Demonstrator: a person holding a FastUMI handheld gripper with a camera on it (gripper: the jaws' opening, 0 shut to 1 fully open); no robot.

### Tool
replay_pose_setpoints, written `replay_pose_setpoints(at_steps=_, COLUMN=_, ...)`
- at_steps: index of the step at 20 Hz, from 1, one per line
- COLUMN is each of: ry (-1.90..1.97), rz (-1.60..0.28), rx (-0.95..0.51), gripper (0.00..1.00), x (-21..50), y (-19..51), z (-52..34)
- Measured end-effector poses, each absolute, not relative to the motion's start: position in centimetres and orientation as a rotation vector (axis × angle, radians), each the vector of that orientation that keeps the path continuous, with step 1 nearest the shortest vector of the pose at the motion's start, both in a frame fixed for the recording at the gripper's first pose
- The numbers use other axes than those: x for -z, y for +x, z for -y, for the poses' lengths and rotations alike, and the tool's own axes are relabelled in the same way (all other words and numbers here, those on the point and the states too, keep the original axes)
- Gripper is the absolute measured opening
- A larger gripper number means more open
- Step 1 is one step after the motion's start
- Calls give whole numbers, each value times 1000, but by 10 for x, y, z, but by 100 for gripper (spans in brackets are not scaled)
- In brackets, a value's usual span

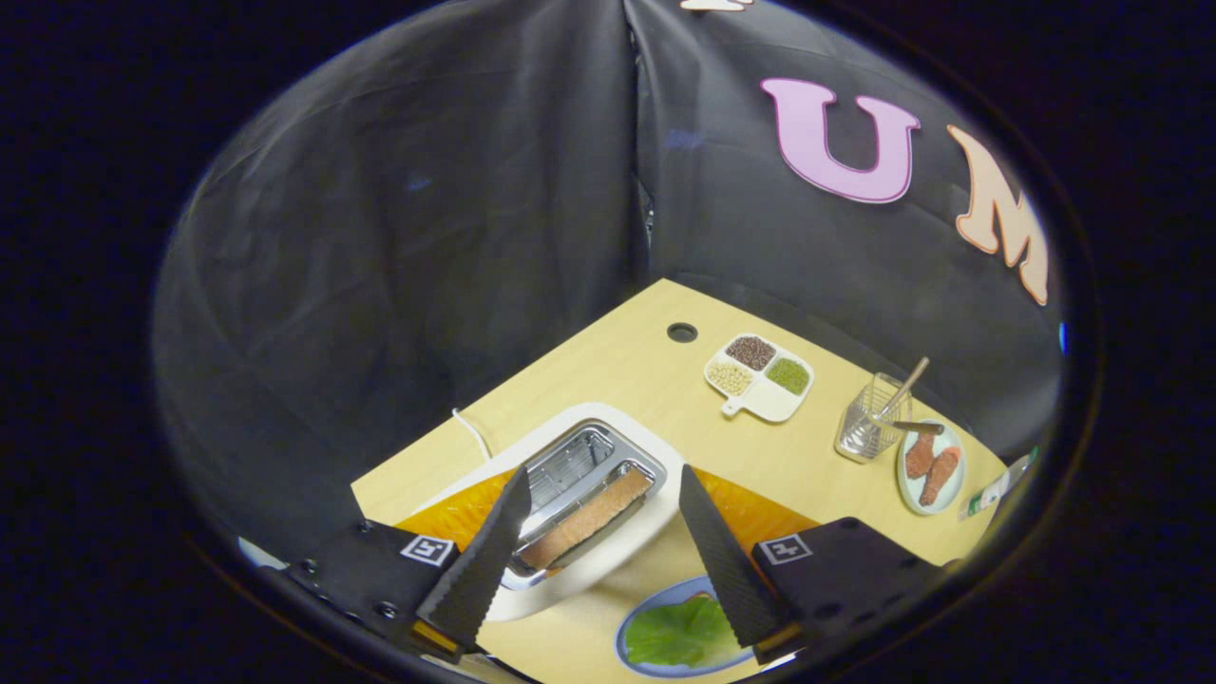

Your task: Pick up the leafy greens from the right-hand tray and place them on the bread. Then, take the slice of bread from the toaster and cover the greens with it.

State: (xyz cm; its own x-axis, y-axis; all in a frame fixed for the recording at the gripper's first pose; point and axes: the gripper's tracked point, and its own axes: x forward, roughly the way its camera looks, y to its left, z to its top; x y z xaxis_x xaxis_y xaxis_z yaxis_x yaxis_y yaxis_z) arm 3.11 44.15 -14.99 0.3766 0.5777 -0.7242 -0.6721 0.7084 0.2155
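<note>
My gripper [604, 494] is open and empty, held high above the wooden table [655, 389]. A white toaster [622, 546] stands on an orange mat [456, 513] just beyond and between the fingers, with a brown slice of bread [589, 518] upright in its nearer slot. Below the right finger [722, 560] a blue plate [632, 632] carries a leafy green [679, 632] lying flat, partly hidden by that finger; a bit of brown bread edge shows under the leaf.
A white divided dish [760, 404] of beans and grains sits further back, near a round hole [681, 332] in the tabletop. To the right stand a clear glass [869, 418] with sticks and a pale plate [933, 470] with reddish food. Black cloth walls surround the table.
</note>
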Motion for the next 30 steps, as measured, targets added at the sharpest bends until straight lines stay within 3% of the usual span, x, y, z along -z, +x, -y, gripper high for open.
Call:
replay_pose_setpoints(at_steps=1, ry=-118, rz=-885, rx=-797, gripper=99, x=152, y=32, z=-443)
replay_pose_setpoints(at_steps=14, ry=-66, rz=-973, rx=-762, gripper=25, x=164, y=28, z=-448)
replay_pose_setpoints(at_steps=16, ry=-68, rz=-978, rx=-770, gripper=25, x=164, y=25, z=-447)
replay_pose_setpoints(at_steps=19, ry=-49, rz=-985, rx=-760, gripper=9, x=161, y=23, z=-444)
replay_pose_setpoints(at_steps=30, ry=31, rz=-892, rx=-781, gripper=4, x=120, y=21, z=-429)
